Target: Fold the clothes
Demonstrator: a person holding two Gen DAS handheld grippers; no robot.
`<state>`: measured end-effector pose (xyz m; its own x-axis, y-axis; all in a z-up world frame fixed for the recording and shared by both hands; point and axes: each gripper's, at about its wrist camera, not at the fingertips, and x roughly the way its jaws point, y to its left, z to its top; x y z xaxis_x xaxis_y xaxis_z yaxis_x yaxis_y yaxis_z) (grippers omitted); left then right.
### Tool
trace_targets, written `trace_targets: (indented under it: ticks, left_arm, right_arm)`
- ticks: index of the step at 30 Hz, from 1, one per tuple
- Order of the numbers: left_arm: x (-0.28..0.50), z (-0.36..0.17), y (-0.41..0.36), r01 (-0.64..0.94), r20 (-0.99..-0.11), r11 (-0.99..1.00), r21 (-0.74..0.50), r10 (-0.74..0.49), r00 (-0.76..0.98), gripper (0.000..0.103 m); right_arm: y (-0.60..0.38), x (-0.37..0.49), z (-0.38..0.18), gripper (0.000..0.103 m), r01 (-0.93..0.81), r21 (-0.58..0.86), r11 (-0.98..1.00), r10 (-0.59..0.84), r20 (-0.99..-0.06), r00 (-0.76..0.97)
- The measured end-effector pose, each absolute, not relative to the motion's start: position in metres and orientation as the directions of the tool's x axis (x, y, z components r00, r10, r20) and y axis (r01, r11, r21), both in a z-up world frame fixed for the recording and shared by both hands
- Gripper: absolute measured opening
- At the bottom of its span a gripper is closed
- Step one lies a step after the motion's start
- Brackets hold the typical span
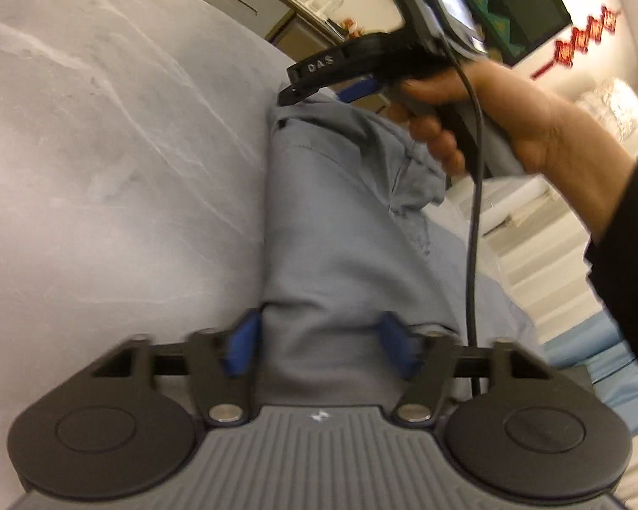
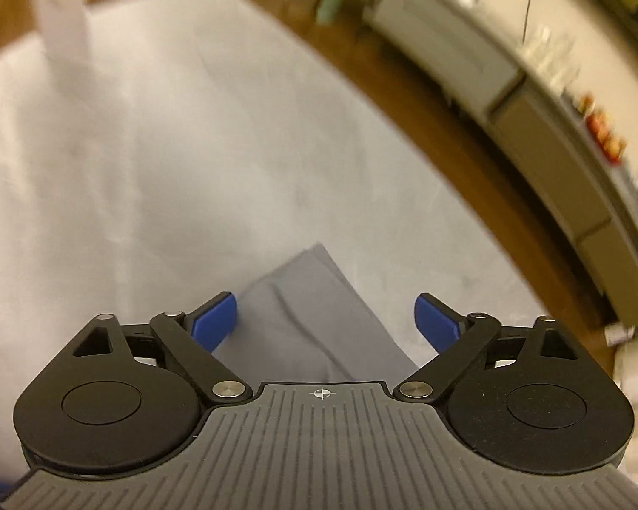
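A grey-blue garment [image 1: 340, 221] lies folded into a long strip on the pale grey table [image 1: 106, 148]. My left gripper [image 1: 319, 346] is open, its blue pads on either side of the strip's near end. My right gripper [image 1: 314, 80], held in a hand, hovers over the strip's far end. In the right wrist view the right gripper [image 2: 325, 318] is open, and a folded corner of the garment [image 2: 314, 318] lies on the table [image 2: 149, 148] between and below its blue fingertips [image 2: 215, 318].
A black cable [image 1: 474, 212] hangs from the right gripper over the garment. A grey cabinet [image 2: 531, 127] with bottles stands beyond the table across a wooden floor [image 2: 404, 97]. A light blue surface [image 1: 608, 365] lies to the right.
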<state>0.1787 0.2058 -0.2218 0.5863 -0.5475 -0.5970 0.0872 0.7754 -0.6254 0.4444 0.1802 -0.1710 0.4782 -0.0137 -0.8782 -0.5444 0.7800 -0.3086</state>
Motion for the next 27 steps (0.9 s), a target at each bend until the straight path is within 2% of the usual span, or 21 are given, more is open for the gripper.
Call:
trace_targets:
  ticks: [1, 2, 3, 4, 7, 10, 15, 17, 18, 21, 23, 27]
  left_arm:
    - [0.18, -0.221, 0.204, 0.099, -0.618, 0.802, -0.589, -0.526, 0.584, 0.025]
    - [0.18, -0.221, 0.202, 0.111, -0.63, 0.815, -0.569, -0.519, 0.578, 0.012]
    - [0.179, -0.221, 0.2, 0.127, -0.628, 0.816, -0.563, -0.523, 0.576, 0.01]
    - [0.176, -0.217, 0.196, 0.155, -0.631, 0.829, -0.538, -0.518, 0.577, 0.008]
    - [0.159, -0.208, 0.19, 0.211, -0.633, 0.856, -0.471, -0.495, 0.595, 0.007]
    - [0.153, -0.202, 0.196, 0.222, -0.626, 0.852, -0.473, -0.503, 0.596, 0.006]
    - [0.154, -0.2, 0.198, 0.205, -0.651, 0.882, -0.425, -0.455, 0.607, 0.008]
    - [0.152, -0.194, 0.205, 0.195, -0.648, 0.893, -0.405, -0.431, 0.628, 0.013]
    - [0.149, -0.189, 0.209, 0.194, -0.637, 0.904, -0.381, -0.409, 0.653, 0.015]
    - [0.138, -0.179, 0.203, 0.195, -0.596, 0.929, -0.313, -0.352, 0.721, 0.018]
    - [0.137, -0.178, 0.199, 0.225, -0.579, 0.927, -0.3, -0.365, 0.729, 0.018]
    - [0.155, -0.203, 0.17, 0.279, -0.695, 0.913, -0.298, -0.408, 0.593, 0.018]
  right_arm:
    - [0.177, 0.453, -0.177, 0.058, -0.538, -0.258, 0.803, -0.003, -0.903, 0.429]
    - [0.173, 0.458, -0.179, 0.044, -0.534, -0.203, 0.821, 0.025, -0.922, 0.388]
    - [0.172, 0.46, -0.176, 0.018, -0.531, -0.188, 0.826, 0.04, -0.921, 0.389]
    - [0.171, 0.459, -0.171, 0.009, -0.529, -0.197, 0.826, 0.045, -0.911, 0.41]
    - [0.164, 0.463, -0.145, 0.003, -0.485, -0.223, 0.846, 0.06, -0.863, 0.502]
    - [0.155, 0.468, -0.123, 0.0, -0.446, -0.204, 0.871, 0.088, -0.83, 0.551]
    - [0.155, 0.466, -0.104, 0.0, -0.377, -0.219, 0.9, 0.072, -0.778, 0.624]
    - [0.158, 0.454, -0.098, 0.003, -0.375, -0.265, 0.889, 0.052, -0.753, 0.656]
    - [0.16, 0.444, -0.093, 0.01, -0.38, -0.281, 0.881, 0.056, -0.735, 0.675]
    - [0.149, 0.398, -0.081, 0.012, -0.408, -0.229, 0.884, 0.139, -0.703, 0.697]
    - [0.13, 0.372, -0.09, 0.012, -0.419, -0.198, 0.886, 0.163, -0.713, 0.682]
    - [0.088, 0.368, -0.149, 0.012, -0.364, -0.221, 0.905, 0.046, -0.8, 0.599]
